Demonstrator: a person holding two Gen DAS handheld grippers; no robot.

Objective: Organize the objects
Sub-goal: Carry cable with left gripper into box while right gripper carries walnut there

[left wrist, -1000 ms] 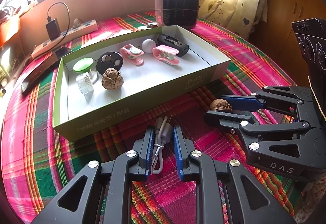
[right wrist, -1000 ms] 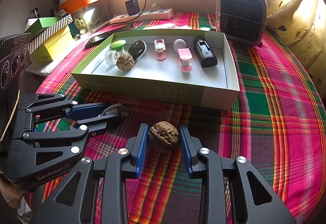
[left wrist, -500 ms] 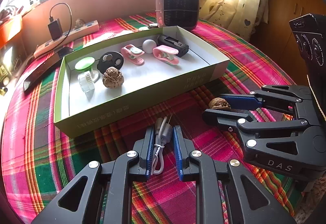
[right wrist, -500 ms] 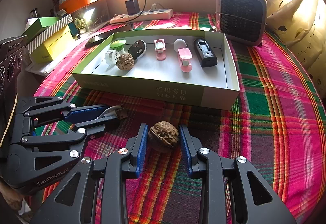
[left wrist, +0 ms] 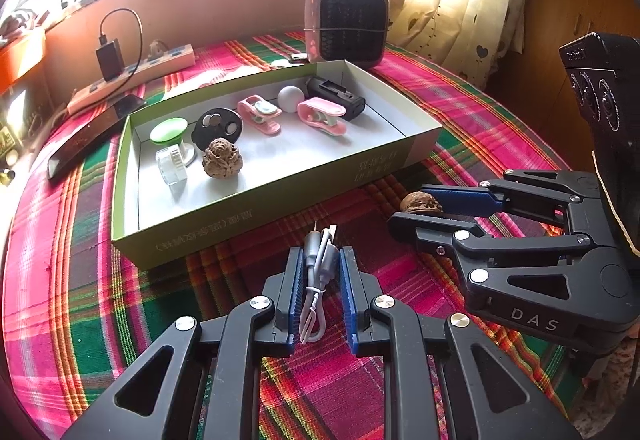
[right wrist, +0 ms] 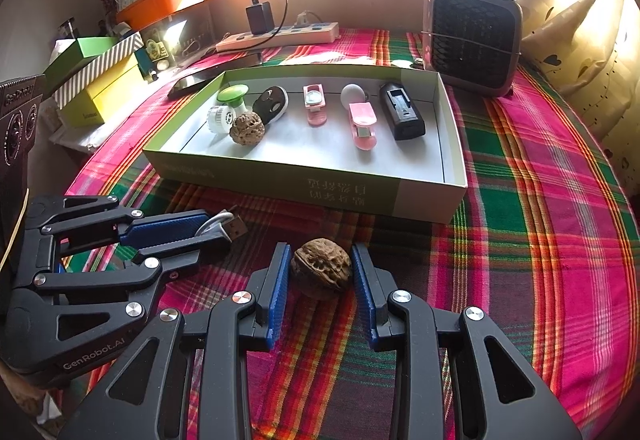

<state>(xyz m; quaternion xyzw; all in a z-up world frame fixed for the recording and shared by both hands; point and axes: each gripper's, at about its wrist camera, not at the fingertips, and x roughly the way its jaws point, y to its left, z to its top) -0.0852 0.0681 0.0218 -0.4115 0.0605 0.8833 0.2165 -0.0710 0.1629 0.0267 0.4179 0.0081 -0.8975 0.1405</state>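
My left gripper [left wrist: 319,260] is shut on a coiled grey USB cable [left wrist: 316,280] resting on the plaid tablecloth; its plug sticks out past the fingertips [right wrist: 236,228]. Just to its right, my right gripper [right wrist: 321,248] is shut on a brown walnut [right wrist: 321,268], also low on the cloth, with both blue pads against its sides. Behind both stands an open green box [left wrist: 280,195] holding a second walnut [left wrist: 222,162], a green-topped suction cup [left wrist: 169,129], a black disc, two pink clips [left wrist: 322,113], a white ball and a black device [left wrist: 336,97].
A small heater [left wrist: 346,25] stands behind the box. At the back left lie a power strip [left wrist: 136,75] with a charger and a dark phone [left wrist: 92,135]. Stacked boxes [right wrist: 100,79] and an orange tray sit far left; a curtain hangs at the right.
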